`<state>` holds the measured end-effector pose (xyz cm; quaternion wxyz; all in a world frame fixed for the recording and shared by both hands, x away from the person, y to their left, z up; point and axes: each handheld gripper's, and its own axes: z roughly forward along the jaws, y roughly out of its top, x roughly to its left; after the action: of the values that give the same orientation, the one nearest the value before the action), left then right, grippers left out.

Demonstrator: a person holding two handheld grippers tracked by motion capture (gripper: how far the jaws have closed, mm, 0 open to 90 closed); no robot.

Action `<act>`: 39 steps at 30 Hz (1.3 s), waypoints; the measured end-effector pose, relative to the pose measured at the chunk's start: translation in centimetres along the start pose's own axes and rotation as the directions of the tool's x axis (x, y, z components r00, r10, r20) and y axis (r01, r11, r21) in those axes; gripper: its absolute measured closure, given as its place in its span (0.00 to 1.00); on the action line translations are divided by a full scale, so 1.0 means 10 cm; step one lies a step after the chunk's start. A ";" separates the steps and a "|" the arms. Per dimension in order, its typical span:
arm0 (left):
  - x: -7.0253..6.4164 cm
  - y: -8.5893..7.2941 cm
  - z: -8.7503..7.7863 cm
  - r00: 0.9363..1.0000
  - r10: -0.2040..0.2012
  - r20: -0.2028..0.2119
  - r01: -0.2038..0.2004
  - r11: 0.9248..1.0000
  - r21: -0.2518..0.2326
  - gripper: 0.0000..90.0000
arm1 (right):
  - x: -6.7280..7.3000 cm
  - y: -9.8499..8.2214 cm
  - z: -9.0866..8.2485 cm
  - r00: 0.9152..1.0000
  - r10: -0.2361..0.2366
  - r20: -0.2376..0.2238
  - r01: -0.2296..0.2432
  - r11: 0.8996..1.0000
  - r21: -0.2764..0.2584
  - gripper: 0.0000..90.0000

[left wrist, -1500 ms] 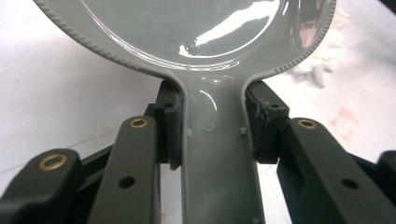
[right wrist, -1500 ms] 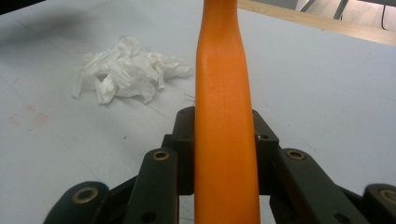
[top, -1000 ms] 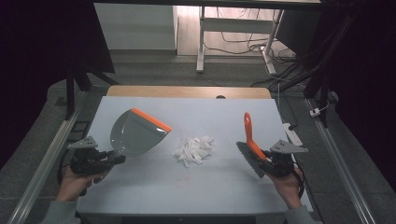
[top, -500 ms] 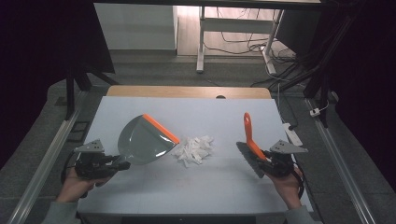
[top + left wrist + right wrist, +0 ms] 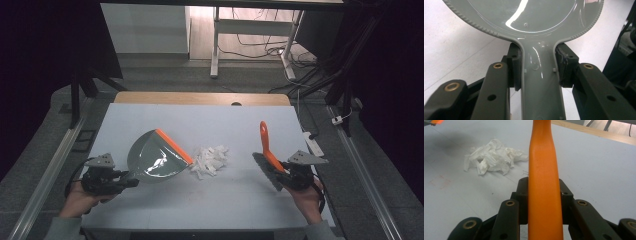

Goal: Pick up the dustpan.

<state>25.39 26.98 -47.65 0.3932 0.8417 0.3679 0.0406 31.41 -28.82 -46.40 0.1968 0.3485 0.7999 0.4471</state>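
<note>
Clamping the grey handle of the dustpan (image 5: 541,82) from both sides, the left gripper (image 5: 537,67) has its pads pressed tight against it. In the high view this dustpan (image 5: 155,160) extends toward two o'clock from the left gripper (image 5: 125,182), its orange lip just beside the crumpled white paper scraps (image 5: 210,159). The right gripper (image 5: 544,195) is closed on the brush (image 5: 544,170) by its orange handle; the scraps (image 5: 494,156) lie at ten o'clock from its fingers, well apart.
</note>
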 end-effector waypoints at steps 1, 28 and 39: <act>0.00 -0.01 0.00 1.000 0.005 0.000 -0.005 1.000 0.006 0.68 | 0.00 0.00 0.00 1.000 -0.002 0.000 0.002 1.000 0.001 0.78; -0.05 -0.08 0.16 0.991 0.107 0.078 -0.118 0.981 0.156 0.68 | 0.01 0.00 0.02 1.000 -0.007 0.000 0.007 1.000 0.006 0.78; -0.10 -0.07 0.25 0.990 0.117 0.083 -0.133 0.967 0.219 0.68 | 0.02 -0.01 0.02 1.000 -0.008 -0.002 0.008 1.000 0.009 0.78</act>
<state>25.17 25.07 -49.65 0.3053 0.9029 0.3026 -0.0056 31.43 -28.59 -46.58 0.1960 0.3458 0.8036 0.4430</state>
